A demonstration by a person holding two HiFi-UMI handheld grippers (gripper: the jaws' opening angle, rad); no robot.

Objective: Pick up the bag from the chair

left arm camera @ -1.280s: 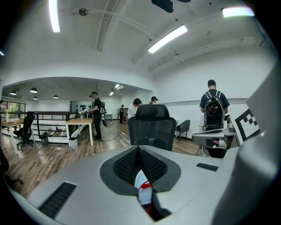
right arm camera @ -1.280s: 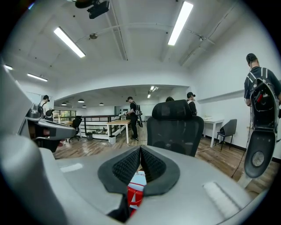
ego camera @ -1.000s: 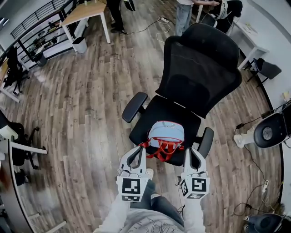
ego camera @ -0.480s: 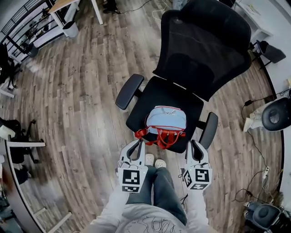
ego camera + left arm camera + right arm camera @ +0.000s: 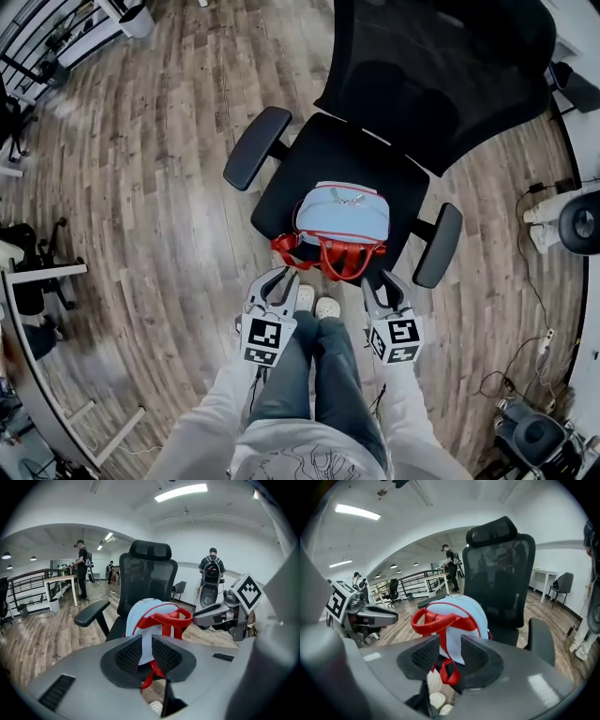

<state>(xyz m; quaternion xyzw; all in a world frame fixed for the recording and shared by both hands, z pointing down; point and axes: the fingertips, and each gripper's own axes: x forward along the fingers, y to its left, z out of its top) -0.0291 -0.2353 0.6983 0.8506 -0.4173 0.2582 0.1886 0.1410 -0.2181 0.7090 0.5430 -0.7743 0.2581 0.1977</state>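
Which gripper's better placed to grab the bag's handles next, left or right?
Right, probably. The red handles lie nearer the right gripper and sit just above its open jaws in its view; from the left gripper they are offset to the right.

Wood plank floor (image 5: 159, 216) is carrying everything rn. Black office chair (image 5: 314, 155) is standing on it right in front of me, my white shoes (image 5: 327, 307) are planted just beside its front edge, cables (image 5: 544, 343) are trailing on the R, white bin (image 5: 138, 13) is sitting top L.

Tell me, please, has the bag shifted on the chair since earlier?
No. The bag still sits at the front edge of the seat, straps overhanging; only the view shifted.
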